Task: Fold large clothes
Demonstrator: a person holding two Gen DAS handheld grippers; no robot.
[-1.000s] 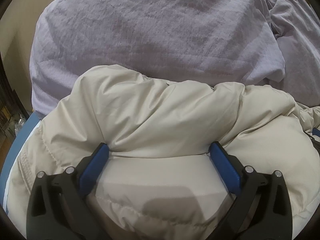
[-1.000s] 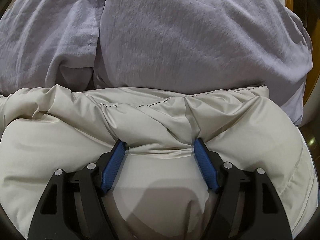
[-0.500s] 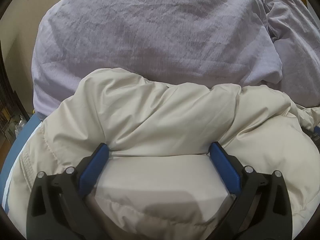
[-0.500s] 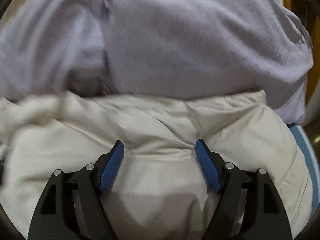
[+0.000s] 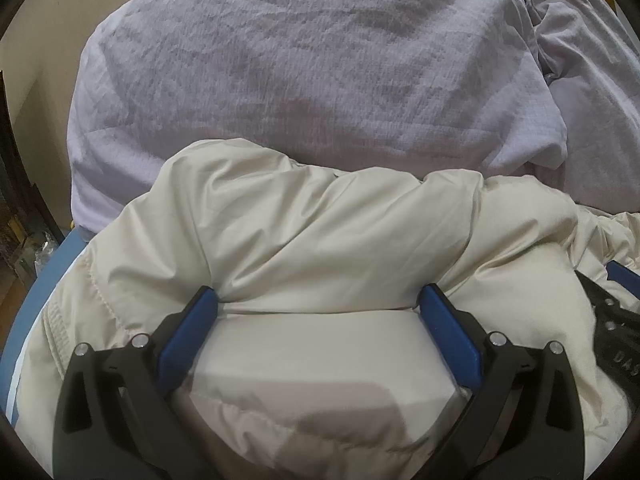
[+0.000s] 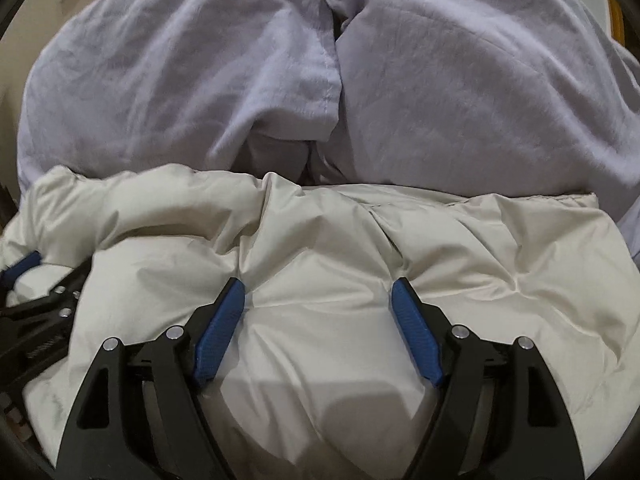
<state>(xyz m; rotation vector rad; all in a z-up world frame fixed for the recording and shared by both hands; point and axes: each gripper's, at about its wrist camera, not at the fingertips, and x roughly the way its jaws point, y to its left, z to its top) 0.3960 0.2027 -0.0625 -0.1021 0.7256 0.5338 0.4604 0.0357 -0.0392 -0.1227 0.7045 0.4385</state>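
Two grippers bear on one cream padded jacket [image 5: 304, 236], which lies bunched on the near side of the surface, against a pile of lavender fabric [image 5: 304, 76] on the far side. At the far left, a strip of blue surface [image 5: 38, 292] shows beside the jacket's stitched edge. The left gripper [image 5: 318, 304] has its blue pads [image 5: 186, 340] set wide, with a thick puffed fold of the jacket filling the gap and both pad tips pressed into the cloth; it appears clamped on that fold. Just to its right, the right gripper [image 6: 319, 294] sits near the jacket's middle, part of it visible at the right edge of the left view. Its jaws stand fairly wide, with a mound of jacket between them and creases drawn to each pad tip; whether they truly pinch cannot be told. To the far right, the jacket's seamed edge [image 6: 560, 200] lies against the lavender fabric, which splits into two heaped portions.
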